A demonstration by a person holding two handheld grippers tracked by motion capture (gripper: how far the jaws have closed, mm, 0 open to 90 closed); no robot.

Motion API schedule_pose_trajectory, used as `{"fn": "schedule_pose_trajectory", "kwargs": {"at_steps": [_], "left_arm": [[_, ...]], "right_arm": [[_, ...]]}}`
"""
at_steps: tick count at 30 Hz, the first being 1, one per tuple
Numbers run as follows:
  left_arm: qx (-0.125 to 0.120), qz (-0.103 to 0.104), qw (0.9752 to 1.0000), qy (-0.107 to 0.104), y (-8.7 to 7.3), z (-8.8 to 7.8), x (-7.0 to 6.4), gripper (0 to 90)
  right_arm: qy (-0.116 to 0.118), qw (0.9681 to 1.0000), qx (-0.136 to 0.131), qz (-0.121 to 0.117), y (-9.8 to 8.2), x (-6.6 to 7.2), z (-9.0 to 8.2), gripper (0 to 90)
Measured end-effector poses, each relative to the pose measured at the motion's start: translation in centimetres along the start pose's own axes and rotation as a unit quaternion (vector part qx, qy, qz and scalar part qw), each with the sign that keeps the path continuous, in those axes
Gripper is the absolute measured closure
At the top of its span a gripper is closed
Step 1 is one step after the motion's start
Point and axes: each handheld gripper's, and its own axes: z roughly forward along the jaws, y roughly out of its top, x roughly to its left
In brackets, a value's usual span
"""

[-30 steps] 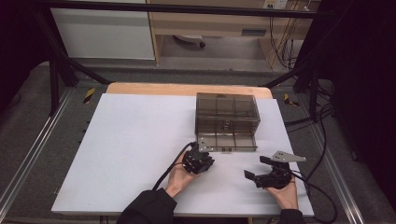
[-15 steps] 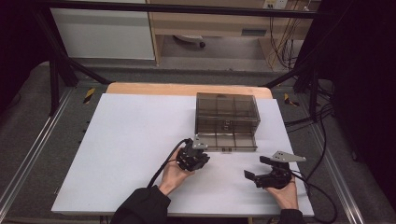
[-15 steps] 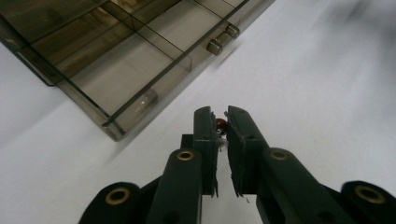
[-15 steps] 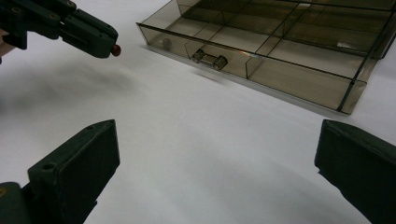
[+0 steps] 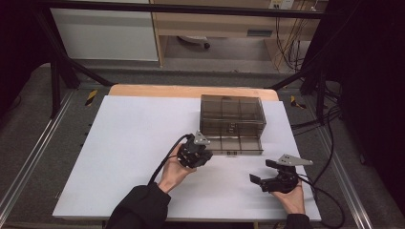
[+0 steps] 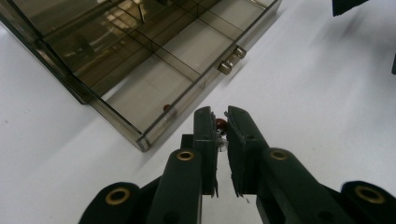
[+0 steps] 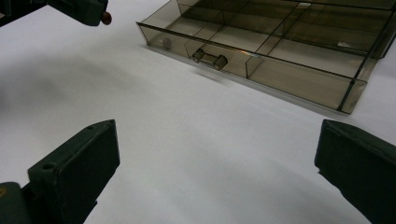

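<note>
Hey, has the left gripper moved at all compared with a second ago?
Yes. The left gripper, shut on a small red bead, has shifted left along the drawer front, toward its left corner.

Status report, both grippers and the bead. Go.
Left gripper shut on small dark-red bead, beside smoky clear plastic drawer. Right gripper open, holding nothing. Path unobstructed.

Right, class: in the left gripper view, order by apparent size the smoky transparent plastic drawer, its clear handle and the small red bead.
1. Smoky transparent plastic drawer, largest by far.
2. Clear handle.
3. Small red bead between the left gripper's fingers, though it is nearer the camera and partly hidden.
</note>
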Motion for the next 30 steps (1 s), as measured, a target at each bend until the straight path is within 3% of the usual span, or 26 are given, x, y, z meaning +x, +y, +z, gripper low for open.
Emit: {"fn": "schedule_pose_trajectory", "kwargs": {"at_steps": [10, 17, 30], "left_arm": [[0.002, 0.002, 1.0000, 0.007, 1.4, -0.4, 1.0, 81.9], [-0.001, -0.008, 0.9999, 0.010, 2.2, -0.5, 2.0, 81.9], [0.003, -0.012, 0.9996, 0.024, 3.1, 1.0, 3.1, 81.9]], "right_arm": [[0.000, 1.0000, 0.000, 0.000, 0.0, 0.0, 0.0, 0.6], [0.000, 1.0000, 0.001, -0.001, 0.0, 0.0, 0.0, 0.6], [0.000, 1.0000, 0.002, -0.002, 0.0, 0.0, 0.0, 0.6]]}}
